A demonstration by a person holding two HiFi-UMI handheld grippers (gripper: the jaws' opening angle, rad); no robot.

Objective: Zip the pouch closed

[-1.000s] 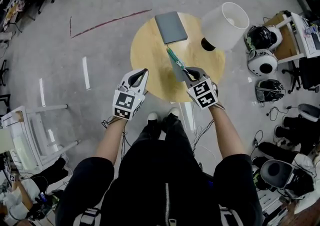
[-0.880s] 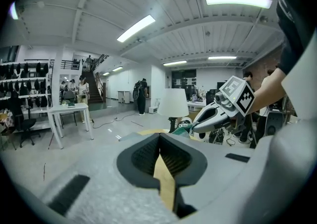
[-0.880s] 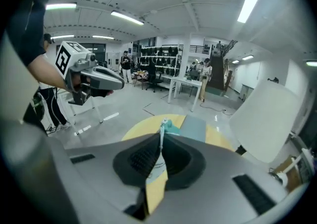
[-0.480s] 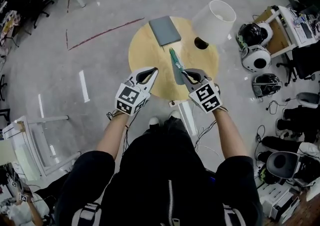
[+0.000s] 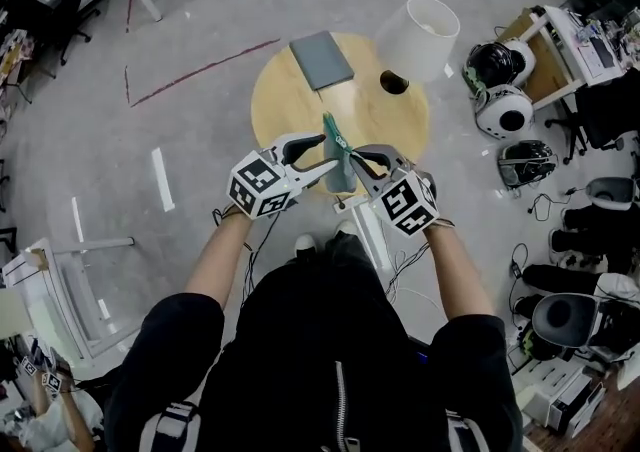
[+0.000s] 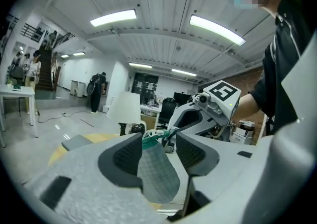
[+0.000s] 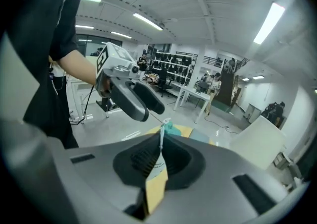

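Note:
The pouch (image 5: 342, 166) is grey mesh with a teal zipper along its top edge. It hangs in the air over the near edge of the round wooden table (image 5: 290, 105). My right gripper (image 5: 353, 158) is shut on one end of it; in the right gripper view the pouch's edge (image 7: 157, 168) is pinched between the pads. My left gripper (image 5: 322, 157) has come in from the left, and its jaws have just been opening. In the left gripper view the pouch (image 6: 157, 171) sits between the spread pads of the left gripper (image 6: 158, 142), with a gap at the right pad.
A flat grey case (image 5: 322, 60) lies at the table's far edge. A white lamp (image 5: 420, 32) stands at the table's right. Helmets (image 5: 505, 110) sit on the floor to the right, and a white frame (image 5: 60, 280) stands to the left.
Both grippers rose and drew together, and the right one lifted the pouch off the table. The left gripper, shut before, swung in and opened around the pouch.

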